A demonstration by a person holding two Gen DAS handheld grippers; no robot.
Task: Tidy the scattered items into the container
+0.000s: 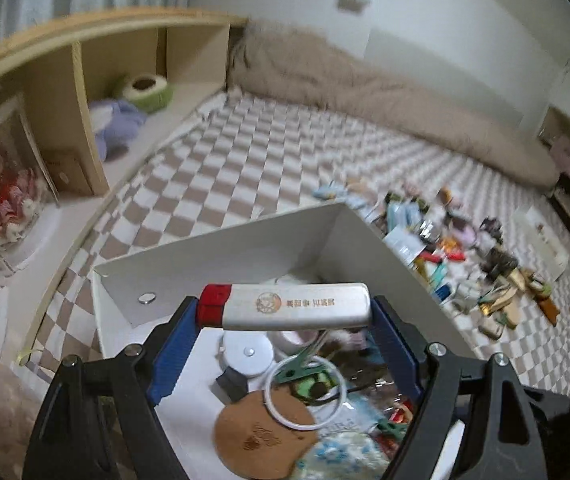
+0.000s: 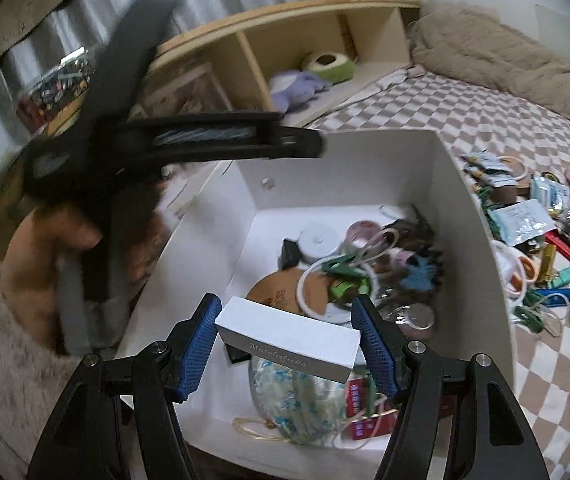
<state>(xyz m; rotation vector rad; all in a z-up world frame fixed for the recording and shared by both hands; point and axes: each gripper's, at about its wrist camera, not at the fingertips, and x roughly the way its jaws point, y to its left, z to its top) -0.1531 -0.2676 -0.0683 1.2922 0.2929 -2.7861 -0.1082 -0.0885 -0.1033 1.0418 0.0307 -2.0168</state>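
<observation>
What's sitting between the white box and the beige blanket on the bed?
In the left wrist view, only bare checkered sheet lies between the white box and the beige blanket; the scattered items lie off to the right.

A checkered brown-and-white bedsheet [image 1: 253,152] covers the bed, with a rumpled beige blanket [image 1: 365,92] along the wall. A light wooden shelf [image 2: 285,40] holds a purple plush toy [image 1: 115,124] and a green-rimmed round cushion [image 2: 329,64].

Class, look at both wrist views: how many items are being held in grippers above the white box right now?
2. A white lighter with a red cap sits clamped in the left gripper; a small white box sits clamped in the right gripper. Both hang over the white container.
</observation>
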